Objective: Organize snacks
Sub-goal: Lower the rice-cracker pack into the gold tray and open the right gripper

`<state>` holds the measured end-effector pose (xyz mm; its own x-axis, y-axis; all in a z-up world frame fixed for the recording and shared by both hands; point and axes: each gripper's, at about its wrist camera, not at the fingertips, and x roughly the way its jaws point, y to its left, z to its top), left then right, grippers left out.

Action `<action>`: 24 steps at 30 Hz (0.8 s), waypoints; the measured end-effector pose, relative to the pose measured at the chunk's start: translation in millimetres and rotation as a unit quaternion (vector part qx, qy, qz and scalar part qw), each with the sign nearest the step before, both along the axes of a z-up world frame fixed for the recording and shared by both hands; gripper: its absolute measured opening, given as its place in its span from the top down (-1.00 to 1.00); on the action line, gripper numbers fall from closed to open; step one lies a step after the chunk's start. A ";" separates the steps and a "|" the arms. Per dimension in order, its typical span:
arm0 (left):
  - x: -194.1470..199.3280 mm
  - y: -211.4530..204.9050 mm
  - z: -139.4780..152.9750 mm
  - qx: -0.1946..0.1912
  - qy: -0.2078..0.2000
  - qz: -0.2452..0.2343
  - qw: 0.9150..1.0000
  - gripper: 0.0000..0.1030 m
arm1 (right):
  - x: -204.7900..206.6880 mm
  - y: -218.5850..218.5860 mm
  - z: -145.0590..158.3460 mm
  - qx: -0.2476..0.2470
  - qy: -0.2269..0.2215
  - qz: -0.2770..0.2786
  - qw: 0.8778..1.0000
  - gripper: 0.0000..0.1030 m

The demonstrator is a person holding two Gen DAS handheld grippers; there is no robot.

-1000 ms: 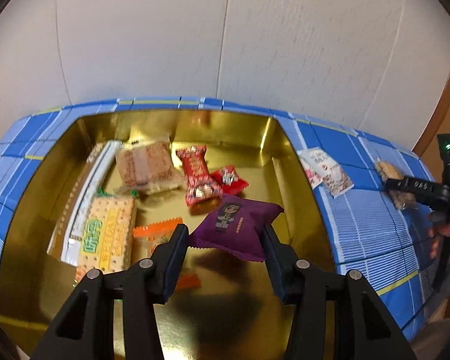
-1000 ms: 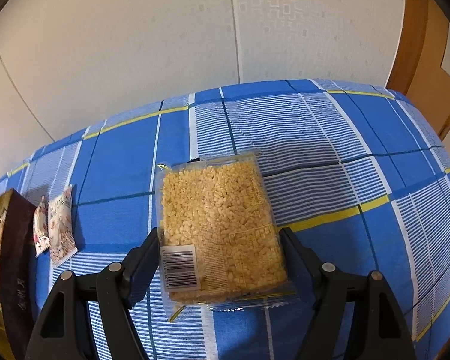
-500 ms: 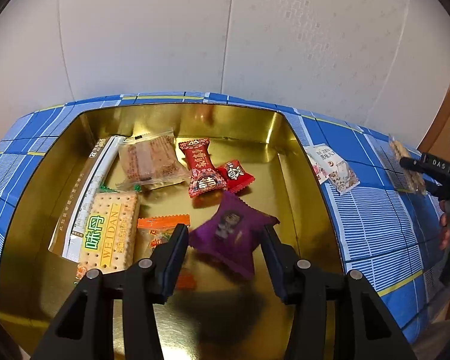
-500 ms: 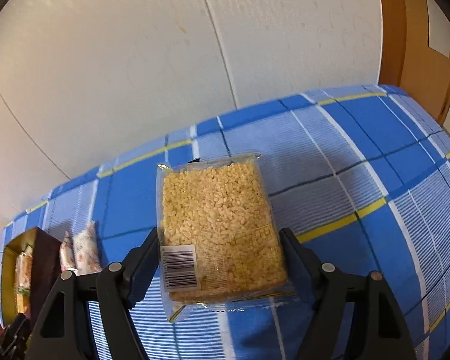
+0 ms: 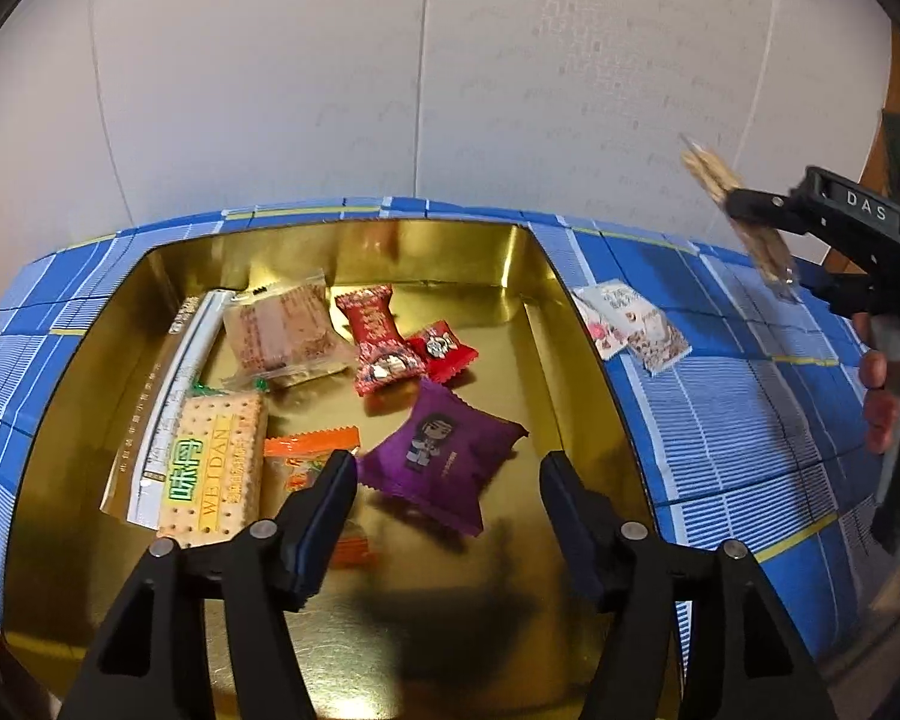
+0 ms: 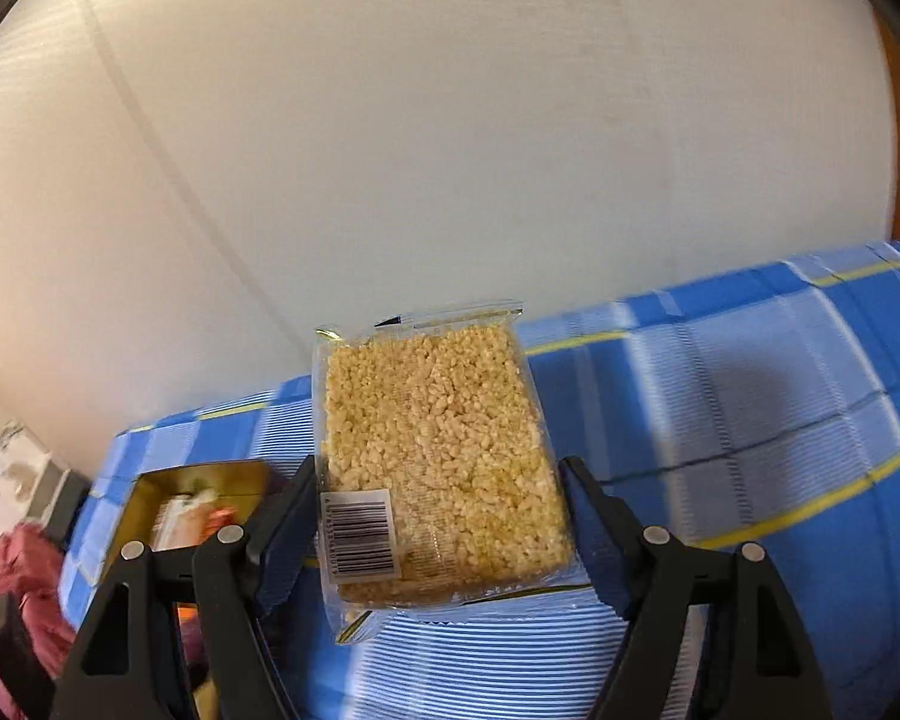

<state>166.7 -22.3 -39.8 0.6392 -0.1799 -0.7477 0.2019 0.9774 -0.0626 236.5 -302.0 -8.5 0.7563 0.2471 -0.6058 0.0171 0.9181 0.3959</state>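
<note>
My left gripper [image 5: 447, 495] is open and empty above the gold tin [image 5: 390, 636]. A purple snack packet [image 5: 444, 459] lies on the tin floor just beyond its fingertips. Around it lie a cracker pack [image 5: 213, 462], an orange packet [image 5: 306, 459], a red candy [image 5: 378, 339] and a clear-wrapped bar [image 5: 282, 330]. My right gripper [image 6: 441, 525] is shut on a clear pack of puffed rice cake [image 6: 435, 450] and holds it in the air. It also shows in the left wrist view [image 5: 741, 222], at the far right above the tablecloth.
Two small packets [image 5: 630, 315] lie on the blue checked tablecloth [image 5: 750, 420] right of the tin. The tin also shows in the right wrist view [image 6: 204, 486], at lower left. A white wall stands behind the table. A red cloth [image 6: 12, 588] is at the far left.
The left gripper has opened and the purple packet has dropped onto the tin floor. The right gripper has lifted the rice cake pack off the cloth and swung toward the tin.
</note>
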 end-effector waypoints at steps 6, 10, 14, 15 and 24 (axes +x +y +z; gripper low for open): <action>-11.4 19.9 20.9 0.000 -0.037 0.035 0.999 -0.44 | 3.9 55.1 10.9 0.004 -0.035 0.067 0.997 -0.51; -25.1 31.8 40.5 0.025 -0.066 0.049 0.996 -0.45 | 4.9 91.0 9.6 -0.004 -0.045 0.109 0.993 -0.51; -42.3 48.9 61.8 0.049 -0.097 0.062 0.992 -0.70 | 6.5 115.0 3.8 -0.016 -0.040 0.134 0.990 -0.51; -46.2 56.2 64.3 0.041 -0.096 0.065 0.992 -0.73 | 7.7 121.8 2.3 -0.022 -0.038 0.140 0.989 -0.51; -66.7 125.2 60.3 -0.062 -0.088 0.136 0.985 -0.74 | 3.4 155.4 -8.4 -0.070 -0.034 0.162 0.984 -0.51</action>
